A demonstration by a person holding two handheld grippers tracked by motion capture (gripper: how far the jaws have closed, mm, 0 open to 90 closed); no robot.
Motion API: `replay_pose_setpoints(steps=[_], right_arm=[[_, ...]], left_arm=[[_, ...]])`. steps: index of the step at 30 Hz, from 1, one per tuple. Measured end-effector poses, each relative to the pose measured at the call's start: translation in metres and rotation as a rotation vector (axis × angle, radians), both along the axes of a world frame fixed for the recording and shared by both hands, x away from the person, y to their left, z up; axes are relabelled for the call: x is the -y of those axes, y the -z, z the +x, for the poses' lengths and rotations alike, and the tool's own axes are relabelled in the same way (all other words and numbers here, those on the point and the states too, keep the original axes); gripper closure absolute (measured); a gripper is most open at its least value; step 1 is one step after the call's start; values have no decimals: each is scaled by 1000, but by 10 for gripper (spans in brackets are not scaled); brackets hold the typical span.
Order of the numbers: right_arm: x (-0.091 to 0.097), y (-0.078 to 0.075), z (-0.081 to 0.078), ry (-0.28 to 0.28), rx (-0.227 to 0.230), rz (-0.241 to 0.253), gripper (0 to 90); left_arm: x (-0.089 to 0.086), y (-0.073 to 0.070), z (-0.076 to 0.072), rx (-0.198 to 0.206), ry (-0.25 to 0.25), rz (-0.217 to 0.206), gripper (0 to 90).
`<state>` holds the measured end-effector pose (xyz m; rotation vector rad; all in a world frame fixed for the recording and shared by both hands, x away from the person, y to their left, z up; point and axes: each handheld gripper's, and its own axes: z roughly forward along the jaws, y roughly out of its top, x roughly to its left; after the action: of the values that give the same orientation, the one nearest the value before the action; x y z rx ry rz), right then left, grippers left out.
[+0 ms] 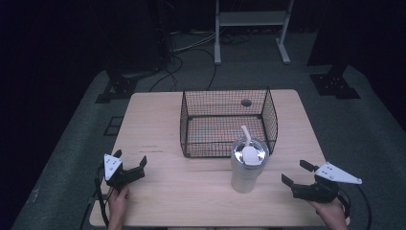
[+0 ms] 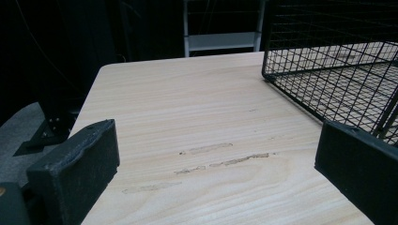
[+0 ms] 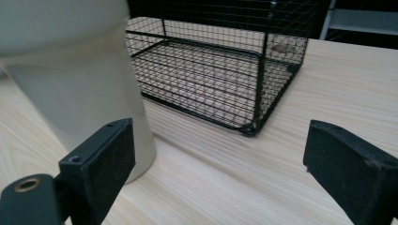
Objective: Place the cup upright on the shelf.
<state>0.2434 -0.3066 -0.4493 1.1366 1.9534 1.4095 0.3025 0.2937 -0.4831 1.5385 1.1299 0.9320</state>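
Tumbler (image 1: 247, 168): it stands upright on the table (image 1: 158, 124), just in front of the wire basket (image 1: 225, 122), lid on with a straw poking up; I read the job as getting it into that basket
Right gripper (image 1: 297, 173): near the tumbler on its right, not touching; its own view puts the pale wall (image 3: 80, 79) just beyond one pad
Right jaws: spread wide, nothing between them
Left gripper (image 1: 129, 160): well apart from the tumbler, low over the bare wood at the near left edge
Left jaws: also gaping wide, empty; I see the basket corner (image 2: 328, 65) past one of them
Step in hand: I judge this as the approach, right side going in first
How I'd do it well: slide in level so the body sits squarely between both pads, grip below the lid, not on the straw
Watch for: a pad nudging the wall early could tip a tall cup
Basket front: low wall, so lift clear before moving forward
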Motion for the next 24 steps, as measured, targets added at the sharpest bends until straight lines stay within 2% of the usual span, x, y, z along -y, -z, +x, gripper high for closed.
replay_pose_setpoints(steps=[8,10,14,20,24], right_arm=[[-13,-4,-1,-64,5,-21,87],[-19,-5,-2,-105,8,-29,87],[-26,-7,-2,-146,12,-36,86],[-37,-9,-1,-235,23,-22,74],[-45,-9,1,-279,13,-32,63]], left_arm=[[0,0,0,0,-1,-2,0],[0,0,0,1,0,-2,0],[0,0,0,1,0,-3,0],[0,0,0,3,1,-5,0],[0,0,0,4,2,-4,0]])
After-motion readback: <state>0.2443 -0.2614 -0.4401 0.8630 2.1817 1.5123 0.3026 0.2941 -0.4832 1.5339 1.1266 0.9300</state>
